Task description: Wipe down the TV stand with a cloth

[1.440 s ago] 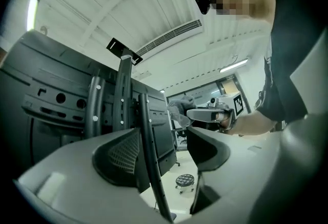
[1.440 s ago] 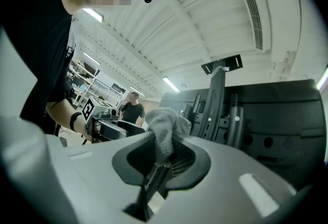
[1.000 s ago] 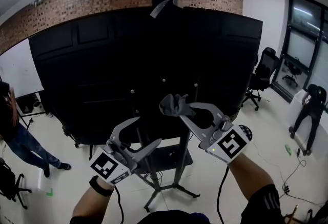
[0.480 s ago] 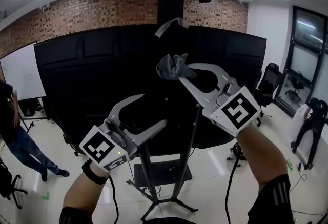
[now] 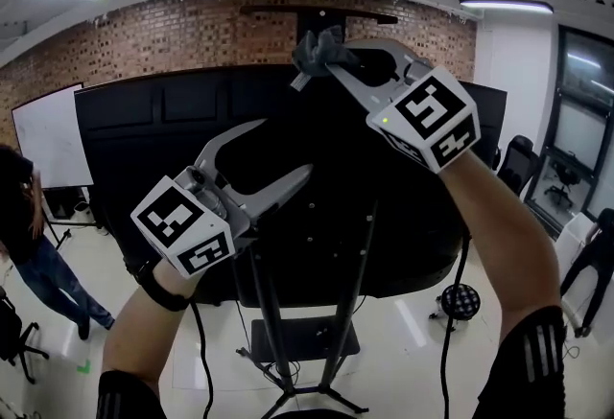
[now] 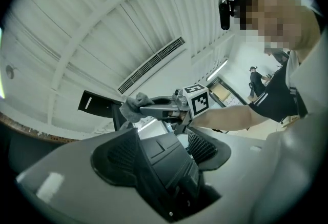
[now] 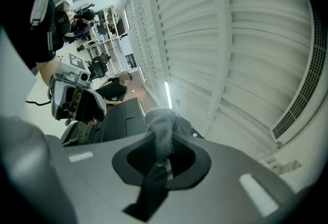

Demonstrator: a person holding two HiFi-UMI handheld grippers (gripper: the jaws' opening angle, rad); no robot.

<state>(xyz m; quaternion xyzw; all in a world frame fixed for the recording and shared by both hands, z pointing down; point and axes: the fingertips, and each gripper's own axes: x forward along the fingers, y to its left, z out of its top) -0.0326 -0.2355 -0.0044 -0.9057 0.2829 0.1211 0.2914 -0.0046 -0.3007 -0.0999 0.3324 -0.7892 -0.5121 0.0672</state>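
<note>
In the head view the back of a big black TV [image 5: 182, 158] hangs on a wheeled stand with slanted poles [image 5: 357, 254] and a base plate [image 5: 297, 340]. My right gripper [image 5: 324, 55] is raised high, shut on a crumpled grey cloth [image 5: 313, 47] at the stand's top post [image 5: 320, 19]. My left gripper [image 5: 284, 147] hangs open lower left, in front of the TV's back, holding nothing. The right gripper view shows the cloth [image 7: 163, 124] pinched between the jaws. The left gripper view looks up at the right gripper [image 6: 149, 110] and cloth [image 6: 133, 107].
A person [image 5: 24, 235] stands at the far left beside a whiteboard [image 5: 48, 134]. An office chair [image 5: 523, 163] and another person [image 5: 597, 259] are at the right. A small round object [image 5: 460, 300] lies on the floor by the stand. A brick wall is behind.
Both grippers have risen. The right one carried the cloth from the middle of the TV's back up to the stand's top post. The head view tilted upward.
</note>
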